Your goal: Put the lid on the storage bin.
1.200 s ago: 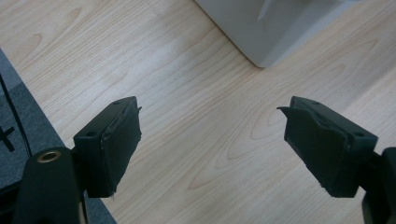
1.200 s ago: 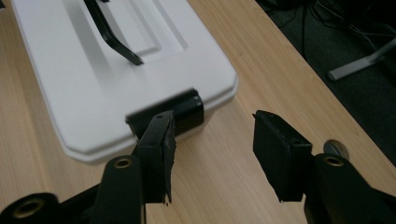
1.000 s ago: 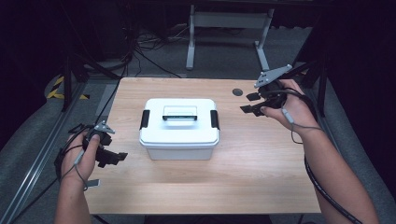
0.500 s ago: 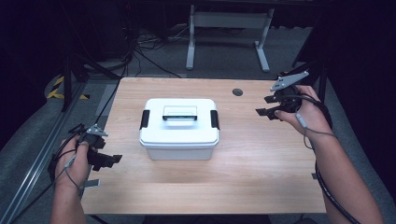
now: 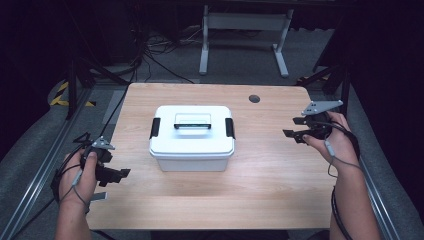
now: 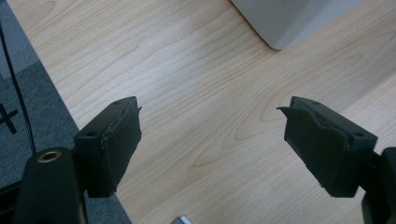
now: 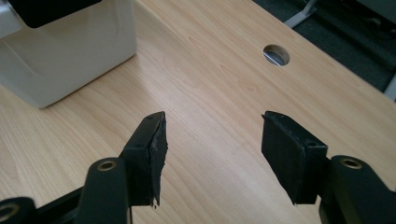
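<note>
The white lidded box sits mid-desk, both latches down, untouched. Left tongs and right tongs, just opened wider, gape empty either side; all handling remains.

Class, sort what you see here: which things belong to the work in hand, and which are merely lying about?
In the job:
- white lidded box
- left gripper, jaws open
- right gripper, jaws open, just been opening, nothing between them

Lying about:
- cable hole in the table
- metal stand behind
- floor cables
</note>
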The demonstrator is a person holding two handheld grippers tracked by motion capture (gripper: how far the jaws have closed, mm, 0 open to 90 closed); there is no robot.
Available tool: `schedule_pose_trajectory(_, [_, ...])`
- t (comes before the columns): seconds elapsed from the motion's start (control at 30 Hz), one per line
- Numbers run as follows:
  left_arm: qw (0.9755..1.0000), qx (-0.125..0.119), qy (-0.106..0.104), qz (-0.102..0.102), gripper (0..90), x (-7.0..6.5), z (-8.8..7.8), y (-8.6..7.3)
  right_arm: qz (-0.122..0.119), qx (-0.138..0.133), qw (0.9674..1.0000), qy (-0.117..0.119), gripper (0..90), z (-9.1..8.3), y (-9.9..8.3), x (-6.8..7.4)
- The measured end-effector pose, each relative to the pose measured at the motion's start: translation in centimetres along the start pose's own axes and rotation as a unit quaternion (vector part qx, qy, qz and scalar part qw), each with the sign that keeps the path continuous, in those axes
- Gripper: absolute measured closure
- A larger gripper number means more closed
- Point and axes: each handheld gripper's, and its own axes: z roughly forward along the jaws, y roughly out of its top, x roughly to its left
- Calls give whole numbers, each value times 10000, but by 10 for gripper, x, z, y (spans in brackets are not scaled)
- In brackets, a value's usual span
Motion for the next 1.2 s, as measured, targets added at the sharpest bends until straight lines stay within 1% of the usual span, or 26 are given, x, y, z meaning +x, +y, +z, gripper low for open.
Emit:
schedule_pose_trajectory(0.03, [10000, 21, 6, 16, 193, 0, 1, 0, 100, 69, 9999, 84, 428, 3, -4, -1])
schedule_pose_trajectory(0.07, [10000, 29, 1, 36, 197, 0, 3, 1, 53, 144, 9998, 133, 429, 6, -6, -3])
schedule_pose_trajectory(0.1, [10000, 56, -9, 28, 200, 0, 4, 1, 59, 90, 9999, 130, 432, 9, -10, -5])
schedule_pose_trajectory(0.17, [9999, 92, 8, 51, 201, 0, 6, 2, 279, -120, 9994, 157, 439, 12, -16, -8])
schedule_pose_trajectory(0.2, [9999, 98, 31, 45, 200, 0, 7, 1, 338, -150, 9992, 135, 446, 15, -19, -9])
schedule_pose_trajectory(0.27, [9999, 129, 51, 41, 199, 0, 7, 2, 375, -54, 9993, -26, 439, 19, -26, -12])
schedule_pose_trajectory(0.37, [9999, 118, 28, -6, 188, 0, 8, 2, 459, 75, 9989, -69, 432, 23, -34, -13])
schedule_pose_trajectory(0.4, [9999, 129, 8, 19, 187, 1, 9, 2, 495, 134, 9987, -49, 429, 25, -38, -12])
schedule_pose_trajectory(0.53, [9999, 155, 16, -1, 181, 3, 11, 2, 691, 225, 9973, -94, 422, 29, -44, -13])
schedule_pose_trajectory(0.57, [9998, 184, 8, -10, 182, 4, 14, 3, 783, 248, 9965, -130, 417, 31, -46, -13])
schedule_pose_trajectory(0.67, [9998, 177, -13, 25, 184, 5, 16, 4, 815, 257, 9962, -150, 410, 34, -48, -12])
schedule_pose_trajectory(0.7, [9998, 209, -34, 44, 184, 5, 18, 5, 833, 262, 9961, -141, 406, 34, -50, -12])
schedule_pose_trajectory(0.77, [9997, 247, -29, 85, 185, 6, 19, 7, 933, 220, 9953, -125, 382, 37, -53, -12])
schedule_pose_trajectory(0.83, [9997, 235, -48, 111, 186, 7, 20, 9, 1012, 244, 9945, -145, 383, 38, -57, -12])
schedule_pose_trajectory(0.9, [9997, 235, -62, 79, 186, 7, 22, 11, 1037, 311, 9940, -184, 383, 41, -62, -13])
schedule_pose_trajectory(0.97, [9997, 233, -58, 102, 185, 9, 25, 13, 1076, 395, 9932, -180, 382, 44, -67, -12])
schedule_pose_trajectory(1.2, [9996, 260, -94, -24, 184, 16, 39, 16, 1180, 591, 9911, -176, 363, 59, -83, -11])
